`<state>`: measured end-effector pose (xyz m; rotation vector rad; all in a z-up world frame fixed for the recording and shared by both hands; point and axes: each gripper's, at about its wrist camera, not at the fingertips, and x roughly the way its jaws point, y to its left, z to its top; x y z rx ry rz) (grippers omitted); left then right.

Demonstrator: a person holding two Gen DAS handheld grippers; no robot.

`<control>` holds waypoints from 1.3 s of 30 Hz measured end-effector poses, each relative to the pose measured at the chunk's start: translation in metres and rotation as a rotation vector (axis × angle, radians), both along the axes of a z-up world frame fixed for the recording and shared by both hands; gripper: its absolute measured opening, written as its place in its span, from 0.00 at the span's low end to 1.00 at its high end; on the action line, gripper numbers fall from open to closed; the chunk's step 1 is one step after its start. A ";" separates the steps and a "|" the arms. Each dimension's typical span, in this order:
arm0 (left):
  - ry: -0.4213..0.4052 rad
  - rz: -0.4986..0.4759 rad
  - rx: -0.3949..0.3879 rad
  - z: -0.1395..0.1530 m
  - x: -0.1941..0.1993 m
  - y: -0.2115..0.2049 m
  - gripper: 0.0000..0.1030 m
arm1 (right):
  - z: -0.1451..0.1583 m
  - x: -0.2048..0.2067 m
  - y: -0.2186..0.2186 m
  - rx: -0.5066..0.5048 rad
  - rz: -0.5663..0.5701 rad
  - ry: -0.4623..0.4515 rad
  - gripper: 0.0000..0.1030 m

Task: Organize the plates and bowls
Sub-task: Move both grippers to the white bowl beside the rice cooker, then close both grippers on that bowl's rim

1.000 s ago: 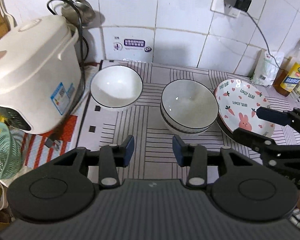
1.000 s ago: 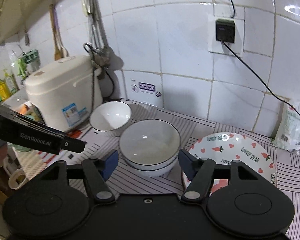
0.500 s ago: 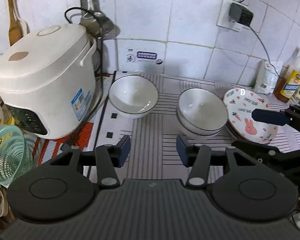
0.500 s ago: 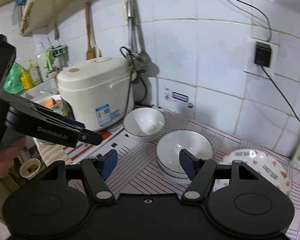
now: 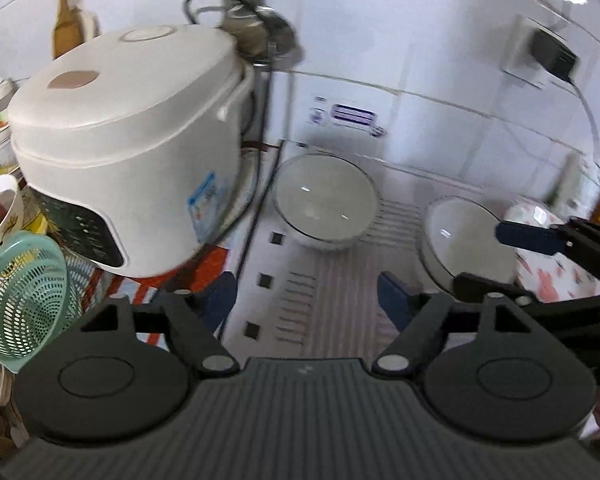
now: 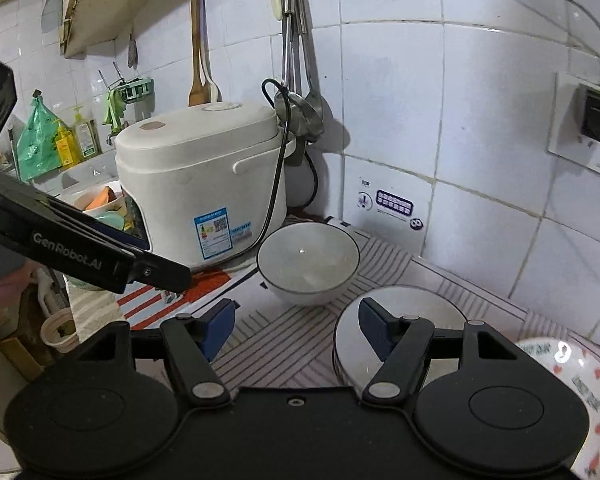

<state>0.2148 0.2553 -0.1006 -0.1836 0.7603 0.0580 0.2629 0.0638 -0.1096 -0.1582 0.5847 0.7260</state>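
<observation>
So far I count one stack made, the double bowl (image 6: 396, 320) beside the printed plate (image 6: 580, 392), while the single bowl (image 6: 308, 262) sits loose by the rice cooker (image 6: 196, 184); left gripper (image 5: 306, 296) opening on nothing, right gripper (image 6: 296, 326) apart, empty.

White rice cooker (image 6: 198, 178) at counter's left, green colander (image 5: 22, 304) beside it, ladles (image 6: 300, 112) hanging behind.

Home kitchen: white tiled wall (image 6: 400, 92), rice cooker (image 6: 196, 176) on the counter, ladles (image 6: 300, 112) and wooden spatula (image 6: 198, 52) hanging above, green colander (image 5: 24, 300), bowls (image 6: 308, 260) on a striped mat (image 6: 284, 344).
</observation>
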 end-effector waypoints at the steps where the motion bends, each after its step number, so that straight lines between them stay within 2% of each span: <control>1: -0.007 0.020 -0.005 -0.004 0.003 0.004 0.78 | 0.000 0.006 0.002 0.008 0.006 0.001 0.71; 5: -0.056 0.088 -0.044 -0.019 0.016 0.018 0.78 | 0.000 0.038 0.007 0.050 -0.013 0.056 0.71; 7: -0.101 0.101 -0.127 -0.026 0.020 0.027 0.78 | -0.001 0.058 0.008 0.064 -0.021 0.128 0.71; 9: -0.115 0.127 -0.204 -0.032 0.024 0.034 0.78 | -0.004 0.082 0.010 0.106 -0.030 0.240 0.71; 11: -0.138 0.152 -0.246 -0.038 0.030 0.037 0.78 | -0.009 0.098 0.010 0.155 -0.057 0.308 0.68; 13: -0.142 0.166 -0.262 -0.044 0.038 0.039 0.78 | -0.013 0.109 0.015 0.171 -0.082 0.320 0.68; 18: -0.110 0.183 -0.280 -0.061 0.065 0.038 0.74 | -0.030 0.133 0.037 0.120 -0.137 0.357 0.67; 21: -0.095 0.192 -0.283 -0.069 0.078 0.037 0.68 | -0.043 0.146 0.050 0.046 -0.165 0.351 0.65; 24: -0.070 0.204 -0.296 -0.079 0.087 0.038 0.61 | -0.054 0.158 0.056 0.016 -0.194 0.366 0.64; 28: -0.045 0.217 -0.332 -0.086 0.096 0.041 0.61 | -0.064 0.175 0.060 -0.019 -0.245 0.422 0.43; 30: -0.038 0.218 -0.333 -0.089 0.099 0.040 0.61 | -0.067 0.179 0.061 -0.023 -0.266 0.441 0.42; 32: -0.035 0.210 -0.344 -0.091 0.103 0.039 0.51 | -0.069 0.181 0.061 -0.028 -0.283 0.437 0.42; 33: -0.035 0.209 -0.349 -0.092 0.104 0.039 0.50 | -0.071 0.182 0.062 -0.030 -0.285 0.438 0.41; 35: -0.019 0.196 -0.344 -0.093 0.109 0.035 0.32 | -0.073 0.185 0.065 -0.038 -0.276 0.437 0.25; 36: -0.003 0.188 -0.336 -0.094 0.110 0.033 0.28 | -0.075 0.186 0.068 -0.044 -0.267 0.436 0.20; 37: 0.005 0.183 -0.330 -0.095 0.111 0.031 0.24 | -0.077 0.187 0.069 -0.044 -0.259 0.434 0.10; 39: 0.007 0.186 -0.301 -0.096 0.111 0.027 0.21 | -0.080 0.189 0.069 -0.040 -0.262 0.436 0.09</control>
